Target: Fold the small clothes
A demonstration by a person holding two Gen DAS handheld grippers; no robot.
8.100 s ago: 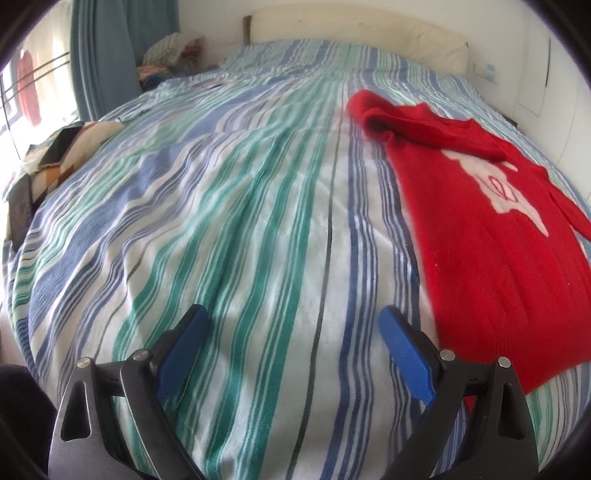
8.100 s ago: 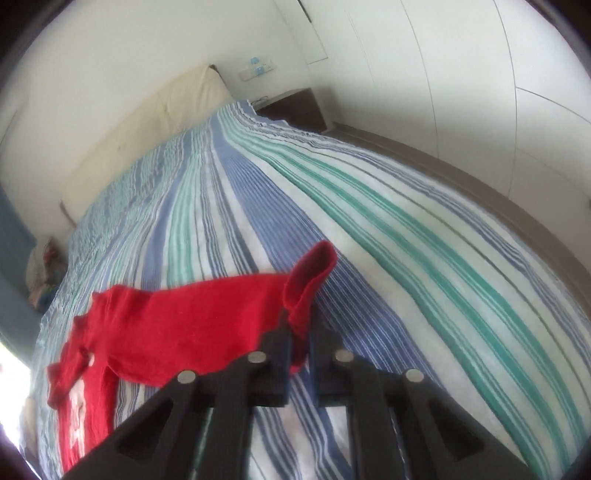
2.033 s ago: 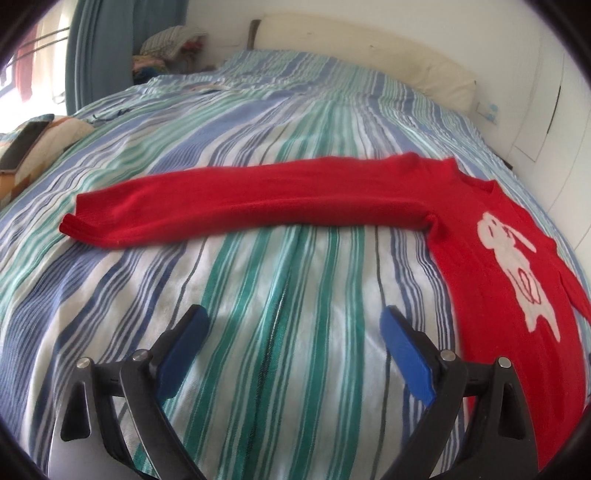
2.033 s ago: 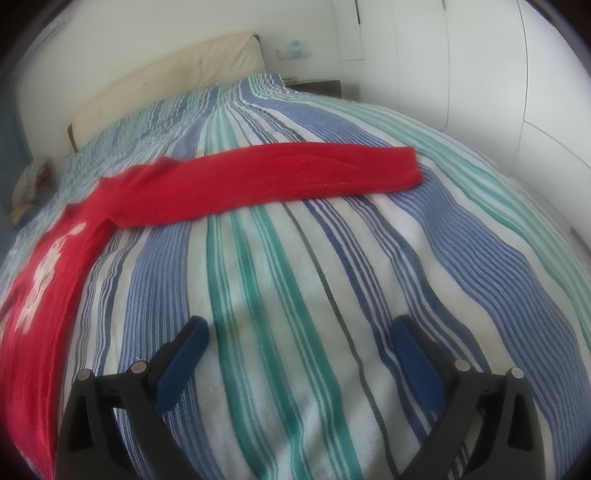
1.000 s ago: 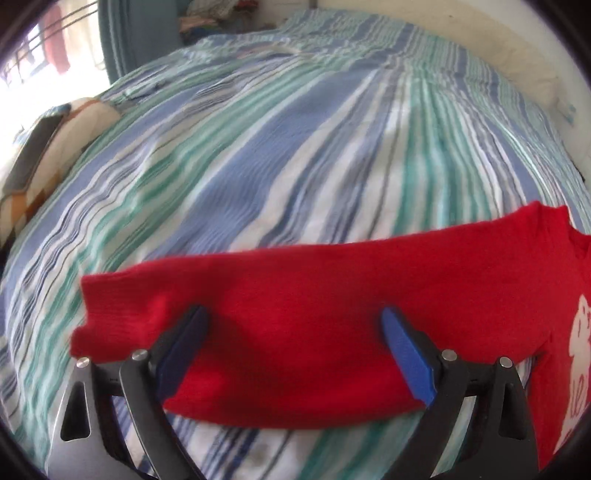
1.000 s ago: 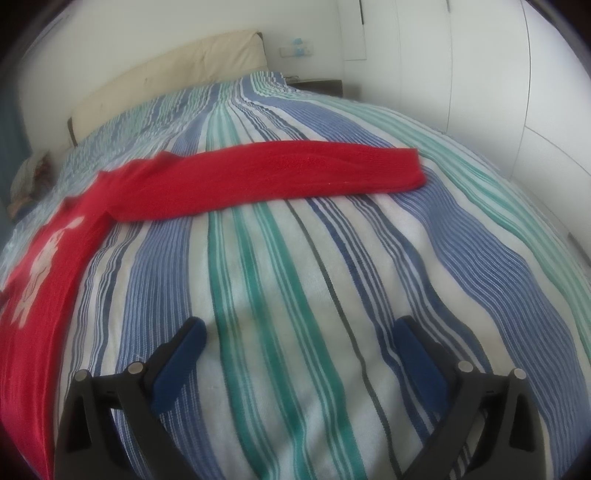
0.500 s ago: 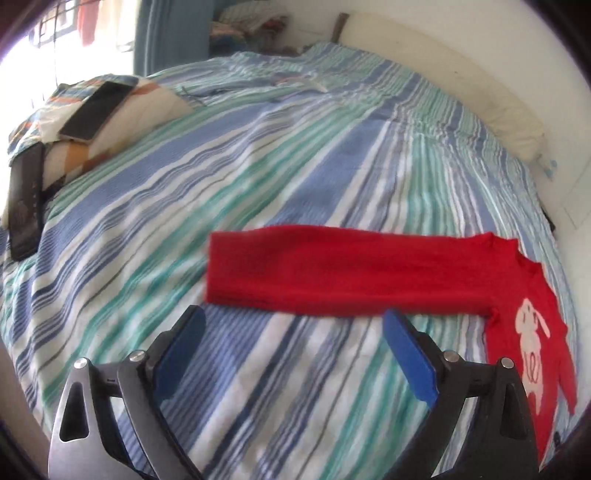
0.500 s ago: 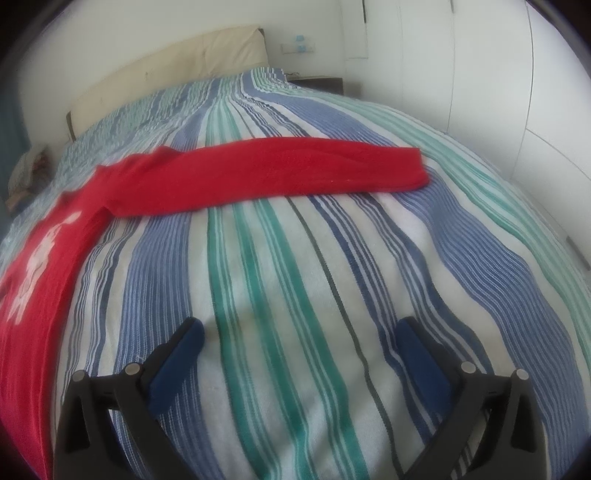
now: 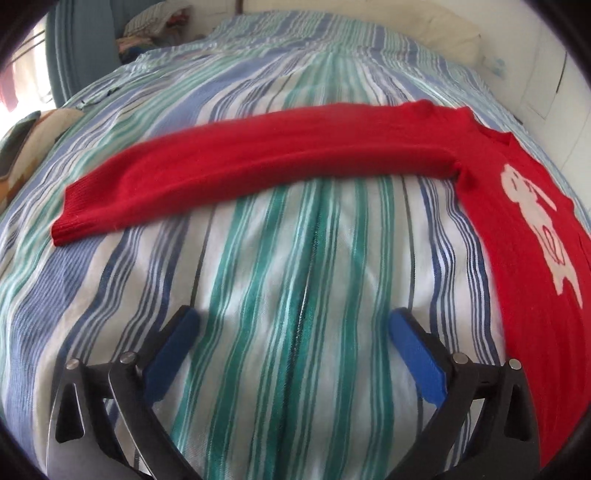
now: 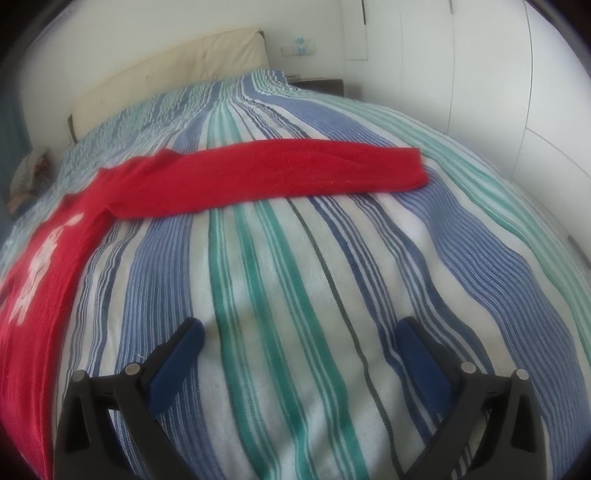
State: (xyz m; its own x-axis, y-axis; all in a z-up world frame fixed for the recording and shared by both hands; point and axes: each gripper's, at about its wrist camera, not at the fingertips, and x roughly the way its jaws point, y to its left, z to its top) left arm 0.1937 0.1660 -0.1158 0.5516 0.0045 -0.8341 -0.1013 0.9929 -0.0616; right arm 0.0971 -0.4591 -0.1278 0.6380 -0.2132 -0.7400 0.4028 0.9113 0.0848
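A small red sweater (image 9: 517, 236) with a white animal print lies flat on the striped bed. In the left wrist view one sleeve (image 9: 258, 162) stretches out to the left, its cuff far left. In the right wrist view the sweater (image 10: 48, 266) lies at the left and the other sleeve (image 10: 280, 173) stretches to the right. My left gripper (image 9: 291, 325) is open and empty above the bedspread, short of the sleeve. My right gripper (image 10: 301, 332) is open and empty, also short of its sleeve.
The striped bedspread (image 9: 295, 258) covers the whole bed. A cream headboard (image 10: 166, 62) and white wardrobe doors (image 10: 517, 92) stand behind. A patterned cushion (image 9: 22, 147) and a blue curtain (image 9: 81, 48) are at the left, with a heap of clothes (image 9: 155, 26) beyond.
The left gripper has swung over the sleeve and come back lower and nearer, still open. The right gripper has barely moved. The sleeves lie spread as before.
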